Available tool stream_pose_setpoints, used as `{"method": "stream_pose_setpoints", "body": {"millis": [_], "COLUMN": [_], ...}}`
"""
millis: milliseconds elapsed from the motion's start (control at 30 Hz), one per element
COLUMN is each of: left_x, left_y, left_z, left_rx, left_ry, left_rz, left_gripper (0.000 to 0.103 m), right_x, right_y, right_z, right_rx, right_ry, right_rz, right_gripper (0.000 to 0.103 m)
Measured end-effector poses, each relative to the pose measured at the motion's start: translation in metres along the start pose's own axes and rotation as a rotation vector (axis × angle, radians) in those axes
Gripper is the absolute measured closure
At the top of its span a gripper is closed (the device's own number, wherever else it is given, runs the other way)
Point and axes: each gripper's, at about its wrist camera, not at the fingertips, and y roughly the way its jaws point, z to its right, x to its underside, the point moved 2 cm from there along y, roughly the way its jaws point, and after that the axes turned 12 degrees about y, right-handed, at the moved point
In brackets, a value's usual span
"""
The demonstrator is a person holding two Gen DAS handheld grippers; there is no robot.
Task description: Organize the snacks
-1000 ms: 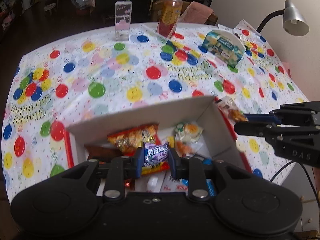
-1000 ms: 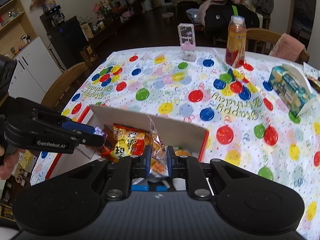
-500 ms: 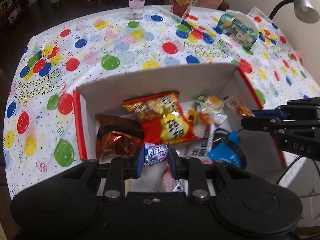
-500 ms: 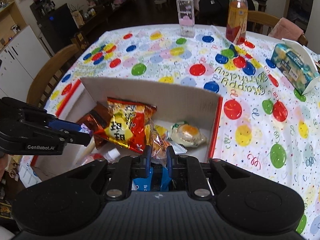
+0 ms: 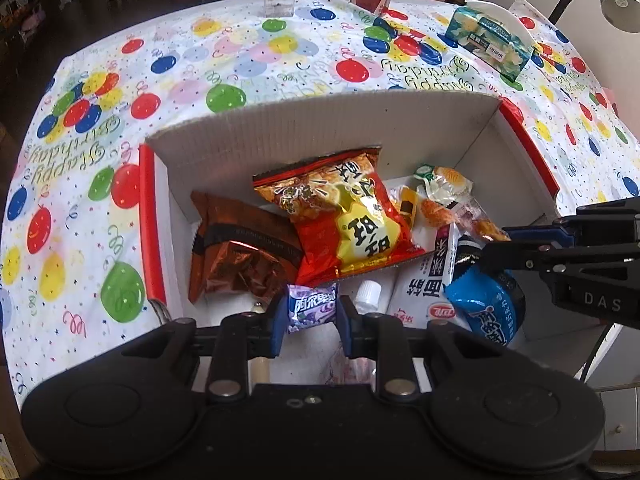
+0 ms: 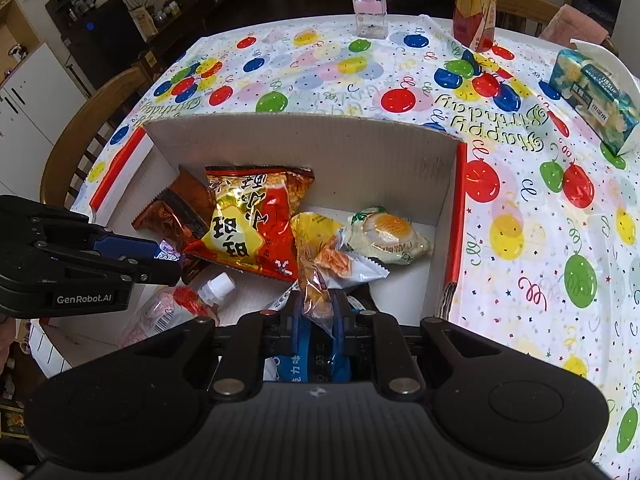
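Balloon-printed birthday cloth covers the desk (image 6: 520, 240), and on it sits a white cardboard box (image 5: 320, 136) with red edges. Inside the box lie a red-and-yellow snack bag (image 5: 352, 220), a brown foil packet (image 5: 240, 256) to its left, an egg-print pack (image 6: 386, 234), a blue packet (image 5: 486, 308), a white sachet (image 5: 432, 280) and a small white-capped bottle (image 6: 214, 286). The left gripper (image 5: 312, 314), over the box's near side, has its jaws clenched on a small purple candy packet (image 5: 310, 308). The right gripper (image 6: 316, 320), also above the box, has its jaws pinched nearly together on a clear wrapper of orange snacks (image 6: 320, 280). Farther off stand a tissue pack (image 6: 592, 100), a juice bottle (image 6: 476, 4) and a clear case (image 6: 370, 0).
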Motion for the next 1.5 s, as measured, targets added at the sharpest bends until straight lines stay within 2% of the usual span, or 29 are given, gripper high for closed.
{"method": "stream_pose_setpoints", "body": {"millis": [167,500,567,600,633,667,700,1000,1067,1167,1200,1233,1300,1433,1500], "left_x": [0.002,0.007,0.009,0.009,0.01,0.012,0.013,0.02,0.022,0.024,0.024,0.024,0.023,0.022,0.022], "left_y": [0.001,-0.008,-0.011,-0.013,-0.015,-0.018,-0.022,-0.05,-0.056,-0.068,-0.072,-0.076,-0.086,-0.104,-0.111], "left_z": [0.0,0.002,0.003,0.003,0.003,0.003,0.003,0.014,0.017,0.022,0.023,0.025,0.029,0.039,0.045], "left_rx": [-0.003,-0.01,-0.015,-0.019,-0.023,-0.023,-0.025,-0.051,-0.059,-0.07,-0.074,-0.078,-0.092,-0.108,-0.11], "left_ry": [-0.007,-0.005,-0.003,-0.004,-0.003,-0.004,-0.004,0.037,0.041,0.042,0.041,0.04,0.039,0.025,0.019], "left_rz": [0.0,0.027,0.035,0.042,0.053,0.069,0.088,0.173,0.19,0.213,0.224,0.234,0.254,0.297,0.316], "left_gripper": [0.079,0.071,0.067,0.058,0.043,0.034,0.019,0.013,0.012,0.01,0.01,0.008,0.008,0.004,0.003], "right_x": [0.003,0.009,0.011,0.011,0.012,0.013,0.014,0.021,0.023,0.025,0.025,0.026,0.028,0.03,0.033], "right_y": [-0.002,-0.008,-0.011,-0.013,-0.015,-0.016,-0.018,-0.039,-0.045,-0.055,-0.06,-0.065,-0.075,-0.093,-0.103], "right_z": [-0.005,-0.006,-0.005,-0.005,-0.005,-0.005,-0.006,-0.01,-0.011,-0.011,-0.01,-0.009,-0.006,0.0,0.002], "right_rx": [-0.006,-0.016,-0.021,-0.025,-0.031,-0.035,-0.036,-0.05,-0.057,-0.073,-0.08,-0.086,-0.096,-0.109,-0.109], "right_ry": [-0.009,0.018,0.025,0.031,0.036,0.039,0.041,0.055,0.053,0.044,0.042,0.043,0.047,0.053,0.047], "right_rz": [0.003,0.009,0.014,0.019,0.023,0.027,0.033,0.082,0.091,0.116,0.126,0.136,0.166,0.197,0.22], "right_gripper": [0.087,0.086,0.086,0.086,0.086,0.086,0.086,0.086,0.082,0.071,0.063,0.051,0.039,0.037,0.032]}}
